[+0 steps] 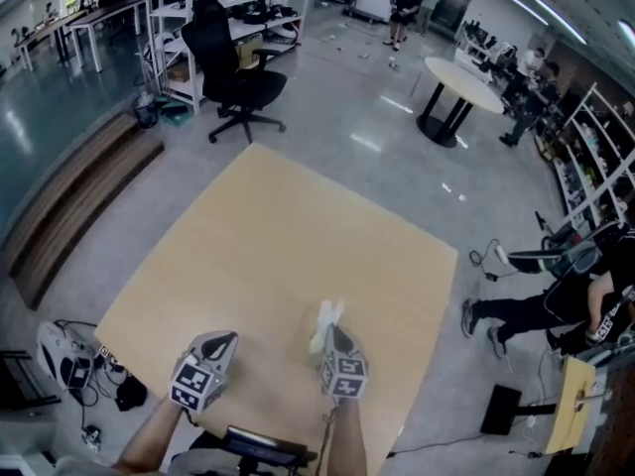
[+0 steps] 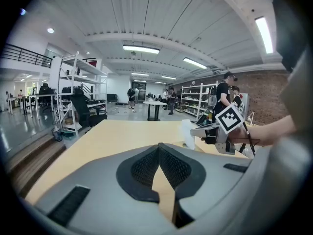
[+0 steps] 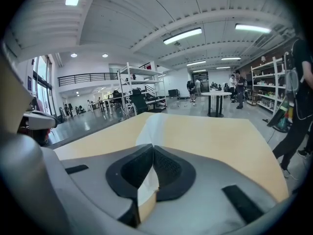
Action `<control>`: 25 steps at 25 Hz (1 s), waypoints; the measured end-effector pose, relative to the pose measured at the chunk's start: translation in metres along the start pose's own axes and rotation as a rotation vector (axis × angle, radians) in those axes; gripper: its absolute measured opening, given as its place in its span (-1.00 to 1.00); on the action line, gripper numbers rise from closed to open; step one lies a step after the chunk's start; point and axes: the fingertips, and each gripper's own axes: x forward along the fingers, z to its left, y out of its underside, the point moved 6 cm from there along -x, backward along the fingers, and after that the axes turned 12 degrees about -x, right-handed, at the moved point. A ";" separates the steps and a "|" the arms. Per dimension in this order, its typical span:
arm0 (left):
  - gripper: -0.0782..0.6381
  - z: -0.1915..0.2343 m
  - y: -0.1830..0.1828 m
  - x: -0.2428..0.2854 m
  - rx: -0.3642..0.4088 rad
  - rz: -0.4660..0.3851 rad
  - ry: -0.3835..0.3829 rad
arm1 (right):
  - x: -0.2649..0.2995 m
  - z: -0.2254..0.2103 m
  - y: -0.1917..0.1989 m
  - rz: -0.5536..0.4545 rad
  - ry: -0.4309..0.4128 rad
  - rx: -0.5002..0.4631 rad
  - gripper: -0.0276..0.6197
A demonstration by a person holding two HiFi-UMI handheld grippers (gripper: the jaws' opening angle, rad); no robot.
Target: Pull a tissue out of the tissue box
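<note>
Over the wooden table (image 1: pixel 268 236), the right gripper (image 1: pixel 335 333) pinches a white tissue (image 1: pixel 327 317), the left gripper (image 1: pixel 224 340) alongside.

Glossy grey floor (image 1: pixel 367 177), light wood table (image 1: pixel 268 256), blk office chair (image 1: pixel 238 82), round wht table (image 1: pixel 464 72), shelf racks rt side (image 1: pixel 595 137), brick wall (image 2: pixel 266 94), ceiling strip lights (image 2: pixel 141 48).

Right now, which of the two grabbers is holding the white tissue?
The right gripper: its jaws are pinched shut on the tissue, which pokes out past them. The left gripper has shut jaws with nothing between them.
</note>
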 end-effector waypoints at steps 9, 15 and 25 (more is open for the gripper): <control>-0.76 -0.006 -0.001 -0.007 0.005 -0.022 -0.002 | -0.018 -0.007 -0.047 -0.129 0.021 -0.011 -0.89; -0.76 -0.007 0.003 -0.014 0.006 -0.028 -0.008 | -0.040 -0.009 -0.102 -0.262 0.025 -0.041 -0.89; -0.76 -0.016 -0.005 -0.019 0.012 -0.074 -0.006 | -0.065 -0.015 -0.139 -0.355 0.053 -0.065 -0.89</control>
